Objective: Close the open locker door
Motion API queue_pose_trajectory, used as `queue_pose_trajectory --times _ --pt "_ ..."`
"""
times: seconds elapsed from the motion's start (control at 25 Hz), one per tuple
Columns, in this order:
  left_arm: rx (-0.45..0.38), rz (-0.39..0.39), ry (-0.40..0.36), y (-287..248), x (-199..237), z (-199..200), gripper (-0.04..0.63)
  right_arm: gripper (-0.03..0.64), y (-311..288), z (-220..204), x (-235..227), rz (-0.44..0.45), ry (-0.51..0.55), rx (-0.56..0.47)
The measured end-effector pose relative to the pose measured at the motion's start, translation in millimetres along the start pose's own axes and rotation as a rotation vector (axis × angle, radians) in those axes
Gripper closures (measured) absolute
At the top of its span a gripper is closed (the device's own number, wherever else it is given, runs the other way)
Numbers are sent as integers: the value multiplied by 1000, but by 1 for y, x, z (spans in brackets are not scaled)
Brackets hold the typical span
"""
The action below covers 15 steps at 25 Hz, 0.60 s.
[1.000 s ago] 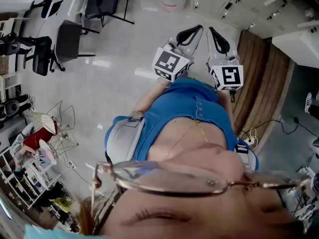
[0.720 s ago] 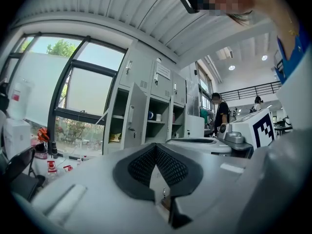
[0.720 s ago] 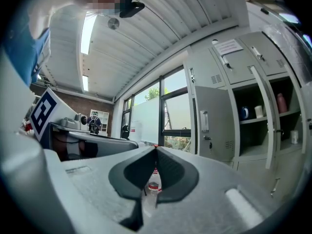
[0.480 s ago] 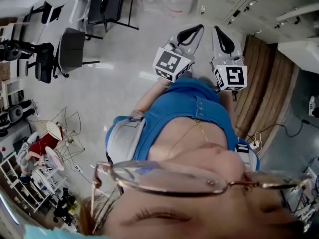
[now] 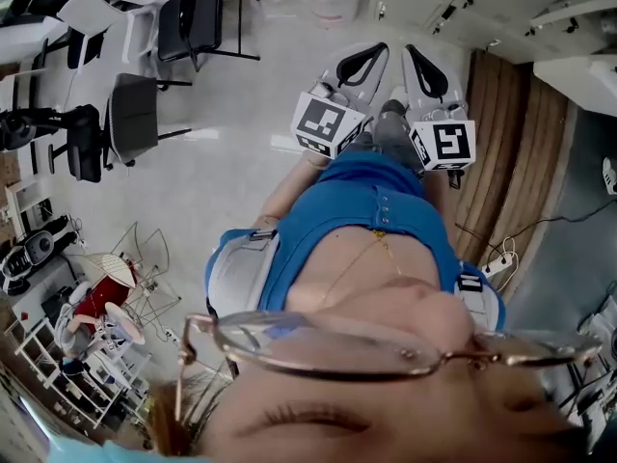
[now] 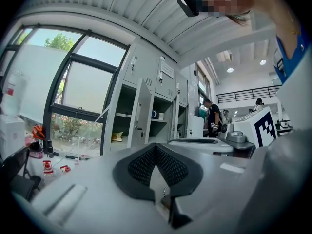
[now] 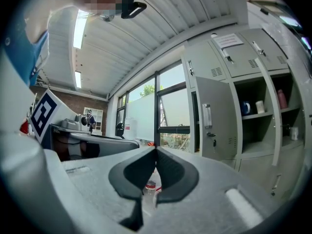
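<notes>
A grey bank of lockers (image 7: 253, 82) stands beside a tall window (image 7: 170, 111). One locker door (image 7: 213, 118) is swung out into the room, well apart from both tools. In the open compartment just right of the door, a blue mug (image 7: 246, 107) and a white cup (image 7: 260, 106) sit side by side on the upper shelf. A pink bottle (image 7: 281, 99) stands past the divider. The left gripper view shows a yellow item (image 6: 117, 136) on a shelf left of the door. The left hand-held gripper (image 6: 156, 147) and the right hand-held gripper (image 7: 156, 150) each have their jaws pressed together, pinching nothing.
</notes>
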<state>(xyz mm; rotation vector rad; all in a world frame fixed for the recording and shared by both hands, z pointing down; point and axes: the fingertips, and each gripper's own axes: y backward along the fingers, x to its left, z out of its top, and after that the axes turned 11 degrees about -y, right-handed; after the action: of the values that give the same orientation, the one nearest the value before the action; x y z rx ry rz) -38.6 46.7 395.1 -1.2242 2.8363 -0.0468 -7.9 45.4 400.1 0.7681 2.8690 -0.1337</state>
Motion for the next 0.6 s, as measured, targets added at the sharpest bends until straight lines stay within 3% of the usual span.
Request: queue_pose_trajectory --times 0.6 --pt "-2 4 13 -81 43 -3 595 617 -59 16 -67 5 6 -2"
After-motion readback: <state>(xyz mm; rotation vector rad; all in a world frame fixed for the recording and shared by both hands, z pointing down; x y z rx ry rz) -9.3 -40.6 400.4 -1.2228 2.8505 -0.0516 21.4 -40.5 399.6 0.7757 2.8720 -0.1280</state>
